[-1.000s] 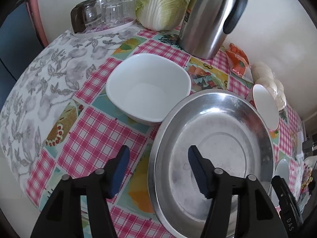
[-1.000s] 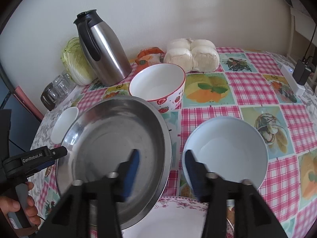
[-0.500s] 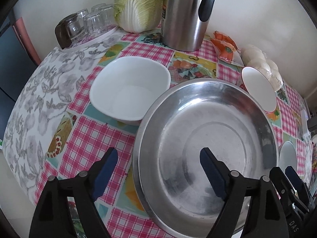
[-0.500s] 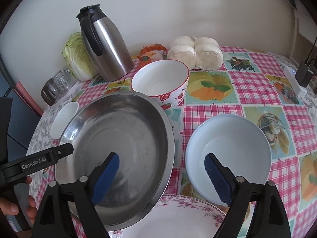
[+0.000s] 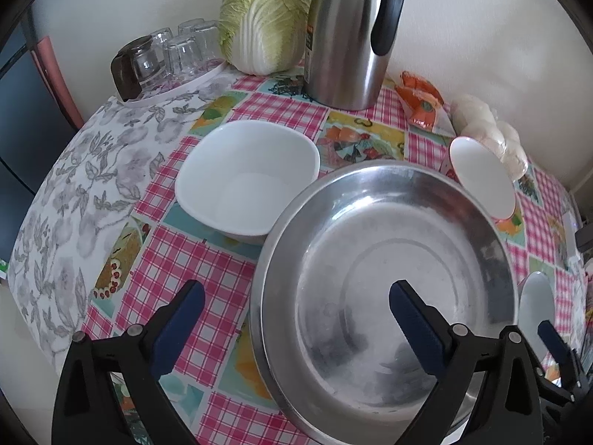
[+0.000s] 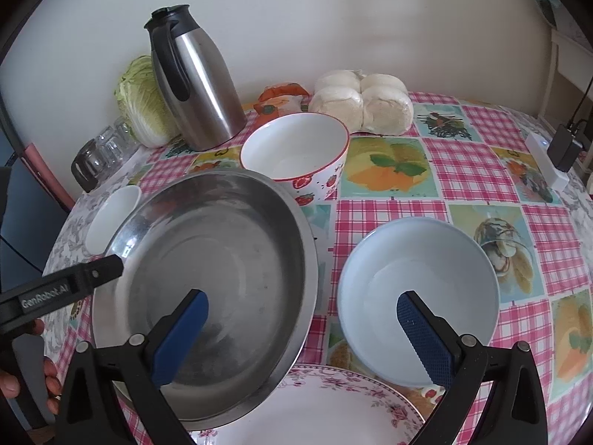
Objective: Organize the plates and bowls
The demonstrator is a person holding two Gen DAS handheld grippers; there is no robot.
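A wide steel basin [image 5: 389,278] [image 6: 222,252] sits mid-table. A white square bowl [image 5: 248,174] [image 6: 115,211] is at its left. A strawberry-print bowl [image 6: 296,152] [image 5: 481,178] stands behind it, a pale blue bowl [image 6: 418,289] to its right, and a floral plate [image 6: 315,408] lies in front. My left gripper [image 5: 296,289] straddles the basin's left rim, jaws opening, pads clear of it. My right gripper [image 6: 302,296] spans the basin's right rim and the blue bowl's left rim, jaws opening, touching neither.
A steel thermos jug [image 6: 196,81], a cabbage [image 5: 263,18] and upturned glasses on a tray [image 5: 166,59] line the back wall. Bagged buns [image 6: 363,100] and an orange packet [image 6: 281,98] lie behind the bowls. A power strip [image 6: 548,167] is at the right edge.
Both grippers' jaws have spread much wider around the basin's rims. The left view has shifted slightly, so the basin sits more to the right.
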